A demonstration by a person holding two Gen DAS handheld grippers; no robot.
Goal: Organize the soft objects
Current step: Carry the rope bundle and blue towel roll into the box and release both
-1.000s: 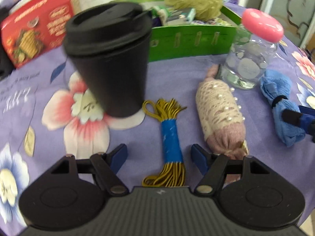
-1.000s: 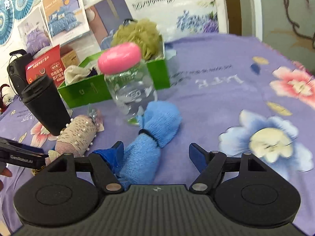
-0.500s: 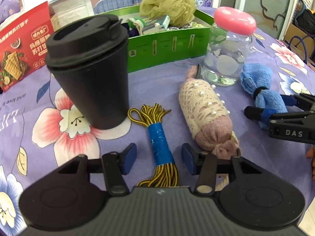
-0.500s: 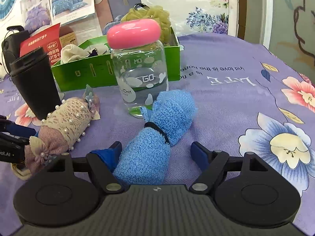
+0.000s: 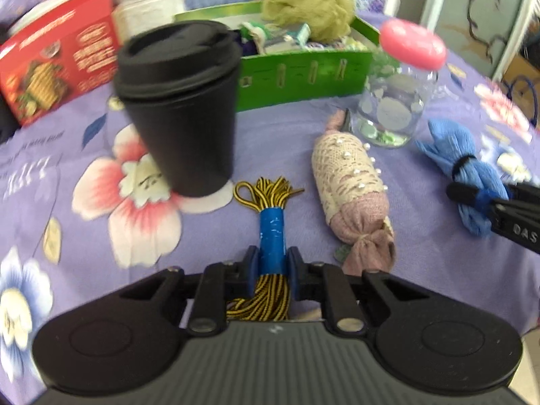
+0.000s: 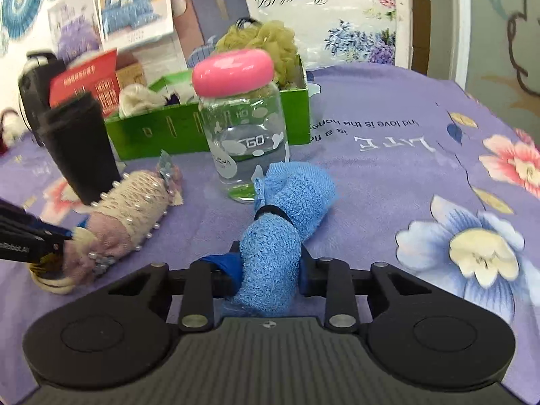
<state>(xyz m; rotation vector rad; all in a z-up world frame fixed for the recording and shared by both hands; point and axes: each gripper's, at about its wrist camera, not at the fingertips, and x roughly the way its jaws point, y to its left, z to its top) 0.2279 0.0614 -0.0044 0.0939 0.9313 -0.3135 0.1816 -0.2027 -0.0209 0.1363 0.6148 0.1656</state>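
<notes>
My left gripper (image 5: 272, 263) is shut on the yellow-and-black cord bundle (image 5: 271, 233) at its blue wrap, on the purple floral tablecloth. My right gripper (image 6: 269, 263) is shut on the rolled blue towel (image 6: 283, 216), which also shows at the right of the left wrist view (image 5: 465, 175). A pink roll wrapped in pearl-studded lace (image 5: 351, 192) lies between the two bundles; it also shows in the right wrist view (image 6: 128, 209). The green box (image 5: 303, 74) behind holds an olive mesh sponge (image 5: 307, 3) and other soft items.
A black lidded cup (image 5: 182, 101) stands just left of the cord bundle. A clear glass jar with a pink lid (image 5: 395, 91) stands in front of the green box. A red snack box (image 5: 54, 60) leans at the back left.
Both grippers have closed: the left one onto the cord bundle's blue wrap, the right one onto the blue towel. Both had open jaws around these items before.
</notes>
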